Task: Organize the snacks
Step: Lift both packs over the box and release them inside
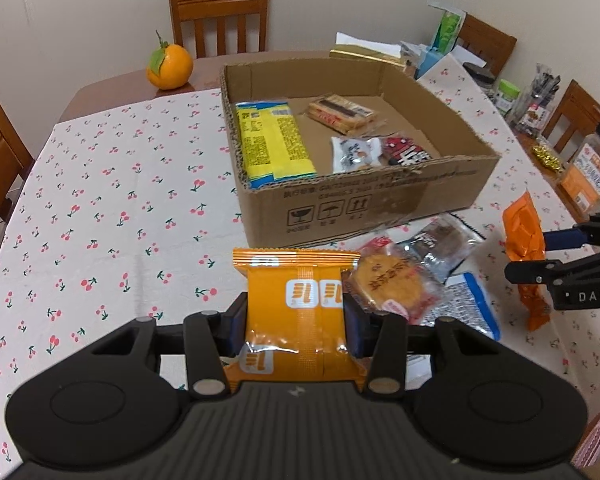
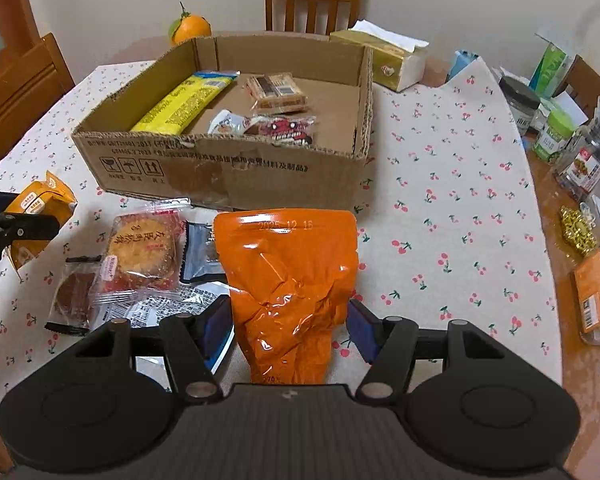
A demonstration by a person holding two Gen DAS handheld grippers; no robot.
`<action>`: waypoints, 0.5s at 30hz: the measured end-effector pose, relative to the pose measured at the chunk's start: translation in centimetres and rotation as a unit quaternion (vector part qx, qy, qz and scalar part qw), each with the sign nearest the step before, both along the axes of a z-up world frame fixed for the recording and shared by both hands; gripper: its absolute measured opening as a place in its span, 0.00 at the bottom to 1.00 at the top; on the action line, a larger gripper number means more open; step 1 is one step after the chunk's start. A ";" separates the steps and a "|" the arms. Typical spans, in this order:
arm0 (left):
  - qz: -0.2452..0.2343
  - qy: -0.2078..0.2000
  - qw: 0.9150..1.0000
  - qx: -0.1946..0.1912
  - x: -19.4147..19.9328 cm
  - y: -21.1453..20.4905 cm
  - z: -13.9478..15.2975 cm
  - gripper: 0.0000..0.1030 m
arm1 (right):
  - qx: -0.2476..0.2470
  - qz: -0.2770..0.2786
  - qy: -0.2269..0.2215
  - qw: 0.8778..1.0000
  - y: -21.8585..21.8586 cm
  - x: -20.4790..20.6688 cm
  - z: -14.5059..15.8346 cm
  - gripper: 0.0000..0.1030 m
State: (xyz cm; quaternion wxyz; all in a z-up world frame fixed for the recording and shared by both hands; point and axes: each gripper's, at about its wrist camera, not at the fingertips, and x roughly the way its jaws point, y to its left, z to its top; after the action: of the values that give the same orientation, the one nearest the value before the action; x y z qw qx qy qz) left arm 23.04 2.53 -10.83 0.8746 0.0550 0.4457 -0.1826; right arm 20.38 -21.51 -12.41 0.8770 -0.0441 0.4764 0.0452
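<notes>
Left gripper [image 1: 296, 320] fingers clamp an orange packet [image 1: 296, 304]; right gripper [image 2: 290, 320] fingers stand apart beside a crinkled orange pouch [image 2: 290, 280], grip uncertain. Both are held raised near the front wall of the cardboard box [image 2: 228, 168], presumably for loading. Loose snacks [image 2: 140, 260] crowd the surface [image 2: 440, 240] beneath that wall.

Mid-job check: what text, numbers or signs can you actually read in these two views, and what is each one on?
"2025 12 15": glossy orange pouch in the right gripper.
"DAS": the right gripper's black body.
Three handling pictograms: brown cardboard box.
Box print, wrapper characters, and the logos on the left gripper's orange-yellow packet: too small to read.
</notes>
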 end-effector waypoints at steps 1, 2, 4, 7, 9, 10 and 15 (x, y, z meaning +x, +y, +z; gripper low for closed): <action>-0.001 -0.001 1.000 -0.002 -0.2 0.0 0.2 0.44 | -0.002 0.003 -0.001 1.000 0.1 -0.1 0.3 0.65; -0.001 -0.001 1.000 -0.005 -0.4 0.1 0.3 0.44 | -0.004 0.004 -0.001 1.000 0.2 -0.2 0.6 0.65; -0.002 0.001 1.000 -0.009 -0.6 0.1 0.6 0.44 | -0.008 0.012 -0.007 1.000 0.4 -0.3 1.4 0.65; -0.004 0.001 1.000 -0.008 -1.0 0.1 1.0 0.44 | -0.009 0.023 -0.020 0.999 0.6 -0.4 2.9 0.65; -0.005 0.001 1.000 -0.009 -1.2 0.1 1.3 0.44 | -0.008 0.030 -0.030 0.999 0.7 -0.2 4.0 0.65; -0.006 0.001 1.000 -0.010 -1.3 0.1 1.4 0.44 | -0.008 0.033 -0.034 0.999 0.7 -0.1 4.5 0.65; -0.006 -0.001 1.000 -0.014 -1.5 0.1 1.8 0.44 | -0.022 0.057 -0.051 0.997 1.0 0.8 6.4 0.65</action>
State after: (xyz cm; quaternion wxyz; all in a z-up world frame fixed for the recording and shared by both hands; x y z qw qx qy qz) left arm 21.54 2.65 -9.07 0.8747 0.0453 0.4420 -0.1937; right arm 21.17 -20.49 -6.01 0.8947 -0.0928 0.4290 0.0827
